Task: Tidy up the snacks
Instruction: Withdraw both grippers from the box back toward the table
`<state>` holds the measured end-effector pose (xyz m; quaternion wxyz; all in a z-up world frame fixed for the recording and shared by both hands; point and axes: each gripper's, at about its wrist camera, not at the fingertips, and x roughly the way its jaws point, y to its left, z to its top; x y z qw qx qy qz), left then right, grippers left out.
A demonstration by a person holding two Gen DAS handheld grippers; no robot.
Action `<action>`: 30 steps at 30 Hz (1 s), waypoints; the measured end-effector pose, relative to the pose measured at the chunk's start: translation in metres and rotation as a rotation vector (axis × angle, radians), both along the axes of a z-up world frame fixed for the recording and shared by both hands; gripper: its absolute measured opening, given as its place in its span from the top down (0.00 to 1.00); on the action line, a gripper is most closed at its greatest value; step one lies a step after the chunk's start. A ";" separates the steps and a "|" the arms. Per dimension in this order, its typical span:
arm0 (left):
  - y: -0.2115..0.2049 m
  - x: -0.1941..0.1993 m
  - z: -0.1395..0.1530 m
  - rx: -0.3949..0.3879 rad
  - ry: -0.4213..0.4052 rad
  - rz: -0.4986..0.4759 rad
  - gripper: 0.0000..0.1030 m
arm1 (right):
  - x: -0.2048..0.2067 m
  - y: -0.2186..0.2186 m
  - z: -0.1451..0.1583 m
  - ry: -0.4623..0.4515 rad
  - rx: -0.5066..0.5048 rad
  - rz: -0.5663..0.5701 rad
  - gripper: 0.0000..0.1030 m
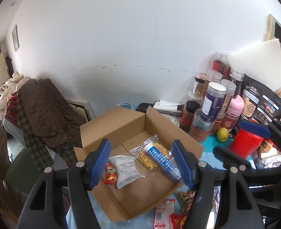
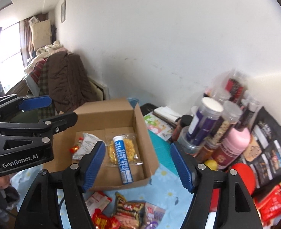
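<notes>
An open cardboard box [image 1: 121,126] [image 2: 110,114] sits on the table. Inside lie a blue-and-white tube [image 1: 162,159] [image 2: 122,161] on a clear bag of yellow snacks [image 1: 150,159] [image 2: 130,148], a white packet [image 1: 126,168] [image 2: 86,147] and a small red packet [image 1: 111,174] [image 2: 75,148]. My left gripper [image 1: 142,164] is open and empty above the box; it also shows in the right wrist view [image 2: 50,108]. My right gripper [image 2: 138,165] is open and empty over the box's near right corner; it also shows in the left wrist view [image 1: 241,143].
Jars and bottles [image 1: 214,99] [image 2: 213,122], a pink bottle [image 2: 234,145], a red canister [image 1: 246,142], a lemon [image 1: 222,133] and a black bag [image 2: 268,147] crowd the right. Loose snack packets [image 2: 125,215] [image 1: 165,213] lie in front. Clothes [image 1: 43,110] are piled left.
</notes>
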<state>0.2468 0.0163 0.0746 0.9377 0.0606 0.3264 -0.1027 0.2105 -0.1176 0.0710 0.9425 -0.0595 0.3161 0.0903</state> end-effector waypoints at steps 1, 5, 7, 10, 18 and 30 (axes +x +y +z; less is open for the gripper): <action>0.000 -0.004 0.002 -0.003 -0.004 -0.001 0.32 | -0.005 -0.001 0.004 -0.009 0.001 -0.002 0.26; 0.002 -0.024 0.010 -0.013 -0.034 -0.003 0.25 | -0.027 -0.003 0.016 -0.042 0.000 -0.010 0.22; 0.002 -0.035 0.014 -0.007 -0.054 -0.002 0.24 | -0.039 -0.003 0.020 -0.062 -0.004 -0.026 0.17; 0.004 -0.049 0.019 -0.009 -0.073 -0.001 0.24 | -0.059 -0.004 0.025 -0.089 0.005 -0.031 0.16; 0.009 -0.082 0.020 -0.034 -0.088 -0.015 0.23 | -0.104 -0.001 0.032 -0.135 0.003 -0.037 0.10; 0.017 -0.120 0.005 -0.071 -0.083 -0.059 0.23 | -0.146 0.003 0.014 -0.132 0.006 -0.063 0.10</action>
